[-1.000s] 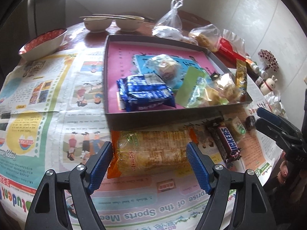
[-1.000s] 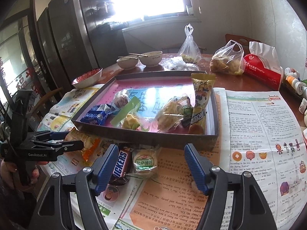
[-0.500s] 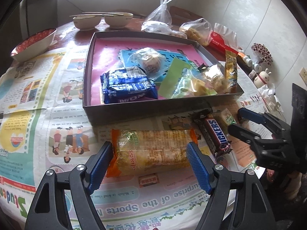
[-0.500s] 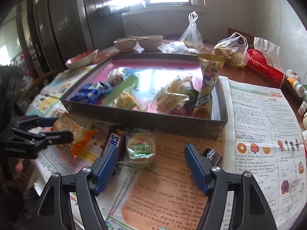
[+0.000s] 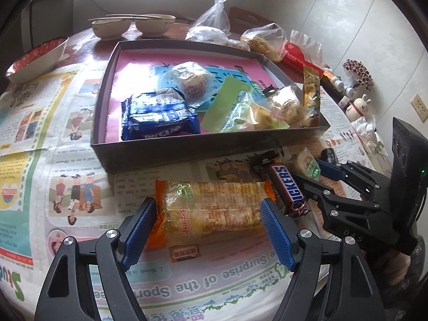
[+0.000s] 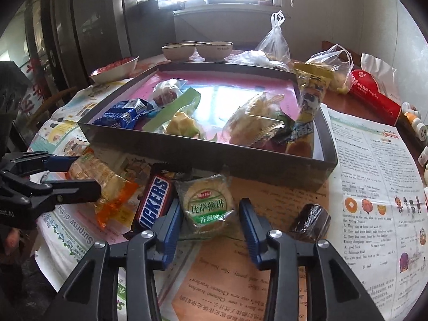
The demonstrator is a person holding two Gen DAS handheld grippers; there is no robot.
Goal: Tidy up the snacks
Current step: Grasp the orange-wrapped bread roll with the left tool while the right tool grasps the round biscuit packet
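A grey box (image 5: 149, 155) with a pink floor holds several snacks, among them blue biscuit packs (image 5: 157, 117). In front of it on the newspaper lie an orange cracker pack (image 5: 211, 208), a Snickers bar (image 5: 287, 184), a green-labelled round cracker pack (image 6: 207, 206) and a small dark wrapped sweet (image 6: 310, 222). My left gripper (image 5: 207, 230) is open, its pads at either end of the orange pack. My right gripper (image 6: 211, 230) is open, narrower than before, its pads on either side of the green-labelled pack (image 5: 307, 163).
Newspaper covers the table. Behind the box stand two bowls (image 5: 133, 25) with chopsticks, a red bowl (image 5: 37, 58), plastic bags (image 5: 214, 24) and a red tissue pack (image 6: 374, 96). Small bottles and a rabbit figure (image 5: 355, 107) stand at the right edge.
Both grippers have moved forward and down toward the snacks in front of the box. The right gripper's jaws have narrowed around the green-labelled pack. The left jaws stay wide.
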